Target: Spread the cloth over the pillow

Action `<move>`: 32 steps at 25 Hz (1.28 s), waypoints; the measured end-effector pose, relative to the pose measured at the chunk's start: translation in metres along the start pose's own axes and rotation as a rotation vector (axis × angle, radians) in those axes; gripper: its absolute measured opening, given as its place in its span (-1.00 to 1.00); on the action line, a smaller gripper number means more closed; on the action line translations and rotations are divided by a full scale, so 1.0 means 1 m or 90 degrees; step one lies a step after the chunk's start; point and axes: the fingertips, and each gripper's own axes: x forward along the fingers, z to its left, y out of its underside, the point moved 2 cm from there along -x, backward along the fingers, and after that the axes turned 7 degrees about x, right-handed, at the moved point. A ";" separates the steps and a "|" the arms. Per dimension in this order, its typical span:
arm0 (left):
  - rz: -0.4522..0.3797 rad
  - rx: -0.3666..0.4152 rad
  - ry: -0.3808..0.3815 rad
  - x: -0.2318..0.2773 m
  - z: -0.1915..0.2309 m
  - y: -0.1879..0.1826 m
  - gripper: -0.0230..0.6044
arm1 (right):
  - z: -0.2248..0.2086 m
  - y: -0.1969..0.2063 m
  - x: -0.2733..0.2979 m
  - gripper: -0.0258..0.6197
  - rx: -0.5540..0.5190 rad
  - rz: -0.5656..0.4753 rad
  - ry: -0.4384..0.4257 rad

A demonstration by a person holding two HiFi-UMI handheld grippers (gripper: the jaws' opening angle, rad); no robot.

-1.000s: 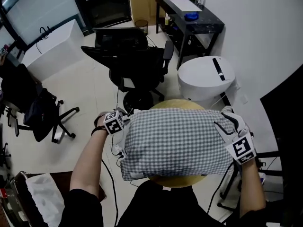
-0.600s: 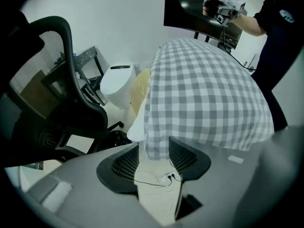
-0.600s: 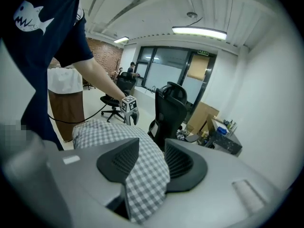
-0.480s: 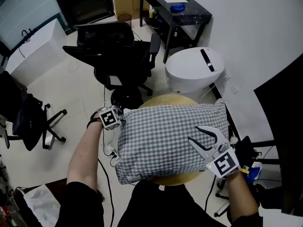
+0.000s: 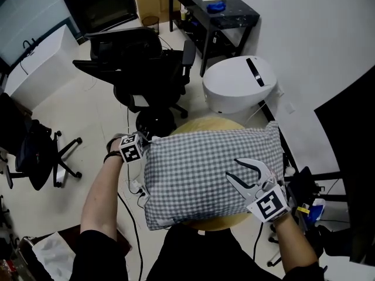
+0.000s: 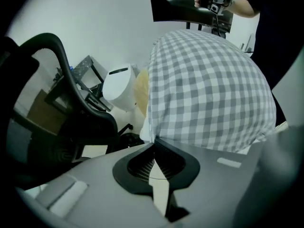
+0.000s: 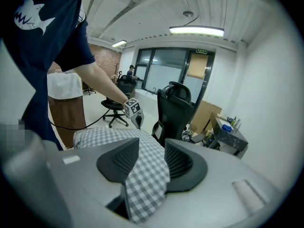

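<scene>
A pillow lies on a round wooden table [image 5: 206,123] under a grey-and-white checked cloth [image 5: 202,174], which covers its whole top. My left gripper [image 5: 145,155] is at the pillow's left edge, pointing steeply down. Its jaws have just closed, and their tips [image 6: 153,145] meet on the cloth's [image 6: 209,89] hem. My right gripper [image 5: 232,170] hovers open over the right part of the pillow. Checked cloth [image 7: 142,179] shows in the gap between its spread jaws, untouched by the pads.
A black office chair [image 5: 140,57] stands just beyond the table, with a white round bin [image 5: 237,84] to its right. A black desk [image 5: 214,10] is against the far wall. Another chair [image 5: 29,151] is at the left. Cables [image 5: 133,187] lie on the floor below my left gripper.
My right gripper has come in from the pillow's right end to above its top, still open. The left gripper has sunk a little along the left edge.
</scene>
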 end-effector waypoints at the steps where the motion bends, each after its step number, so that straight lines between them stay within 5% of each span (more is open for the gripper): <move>1: 0.011 0.010 -0.019 -0.006 0.007 0.003 -0.92 | -0.001 -0.001 0.001 -0.37 0.000 -0.001 0.000; 16: 0.096 0.034 -0.228 -0.067 0.102 0.008 -0.92 | -0.008 0.001 0.010 -0.37 0.018 -0.004 0.006; 24: 0.120 0.024 -0.156 -0.017 0.077 0.020 -0.93 | -0.010 0.017 0.005 -0.37 0.046 0.007 0.020; 32: 0.110 0.012 -0.145 0.009 0.069 0.019 -0.93 | -0.013 0.017 -0.008 -0.37 0.062 -0.003 0.044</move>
